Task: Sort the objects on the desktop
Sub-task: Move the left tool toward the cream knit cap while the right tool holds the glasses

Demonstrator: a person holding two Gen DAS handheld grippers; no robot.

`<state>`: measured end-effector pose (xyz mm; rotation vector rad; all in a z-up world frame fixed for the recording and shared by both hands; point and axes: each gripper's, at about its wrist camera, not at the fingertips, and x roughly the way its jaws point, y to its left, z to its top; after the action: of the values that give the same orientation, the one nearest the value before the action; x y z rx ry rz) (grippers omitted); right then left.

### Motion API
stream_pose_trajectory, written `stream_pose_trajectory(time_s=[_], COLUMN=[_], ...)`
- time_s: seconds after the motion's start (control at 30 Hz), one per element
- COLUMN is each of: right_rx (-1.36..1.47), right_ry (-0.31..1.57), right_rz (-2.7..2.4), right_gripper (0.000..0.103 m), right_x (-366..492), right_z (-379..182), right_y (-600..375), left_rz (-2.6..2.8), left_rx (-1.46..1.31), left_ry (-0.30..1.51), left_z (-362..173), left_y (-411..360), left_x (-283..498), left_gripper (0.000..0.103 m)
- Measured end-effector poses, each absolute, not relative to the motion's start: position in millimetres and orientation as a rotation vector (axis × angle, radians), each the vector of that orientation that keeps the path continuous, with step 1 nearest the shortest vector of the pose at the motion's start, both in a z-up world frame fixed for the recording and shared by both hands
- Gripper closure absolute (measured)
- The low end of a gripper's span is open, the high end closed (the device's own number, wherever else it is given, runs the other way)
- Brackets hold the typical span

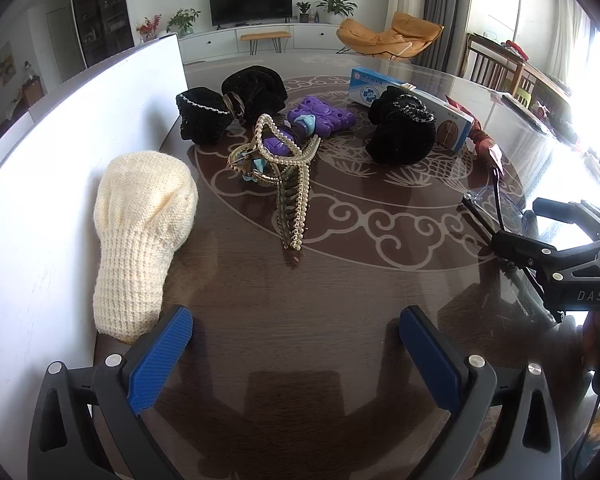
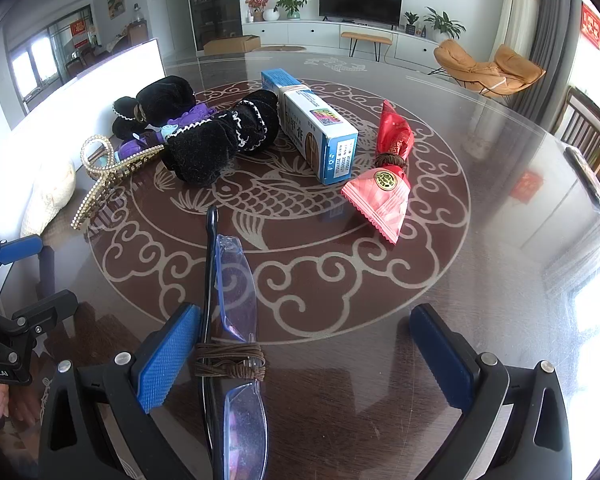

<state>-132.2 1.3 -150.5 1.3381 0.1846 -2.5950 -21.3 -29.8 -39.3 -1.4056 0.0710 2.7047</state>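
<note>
On the dark patterned table [image 1: 340,320] lie a cream knitted hat [image 1: 144,232], a pearl hair claw [image 1: 288,172], purple clips [image 1: 320,116], black velvet scrunchies [image 1: 404,128] and a blue box [image 1: 440,112]. My left gripper [image 1: 296,344] is open and empty, near the hat's cuff. My right gripper [image 2: 304,352] is open; folded glasses [image 2: 232,300] tied with brown cord lie between its fingers, against the left pad [image 2: 168,356]. A red candy pouch [image 2: 384,188] lies ahead beside the blue box [image 2: 312,128]. The right gripper also shows in the left wrist view [image 1: 512,224].
A white board [image 1: 80,140] stands along the table's left side. Chairs [image 2: 588,132] stand at the far right edge. The hair claw [image 2: 108,172] and scrunchies [image 2: 220,140] cluster at the left in the right wrist view.
</note>
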Motion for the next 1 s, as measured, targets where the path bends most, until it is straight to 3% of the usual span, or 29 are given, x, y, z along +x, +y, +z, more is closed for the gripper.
stream_pose_trajectory(time_s=[0.53,0.77,1.0], right_rx=[1.338,1.338,1.338], right_ry=[0.184,0.184,0.184], right_rz=[-2.596,-2.596,-2.596], right_gripper=[0.000,0.000,0.000], right_x=[-132,-133,-132], right_z=[-151,-151,-151], right_y=[1,1,1], left_rz=[2.719,2.930,2.979], left_rx=[-1.407,-1.260,-1.370], left_ry=[-0.030,0.281,0.323], left_z=[-29,0,-22], left_y=[-57,-31,-27], left_x=[22,-24,-100], left_gripper=[0.001,0.001,0.000])
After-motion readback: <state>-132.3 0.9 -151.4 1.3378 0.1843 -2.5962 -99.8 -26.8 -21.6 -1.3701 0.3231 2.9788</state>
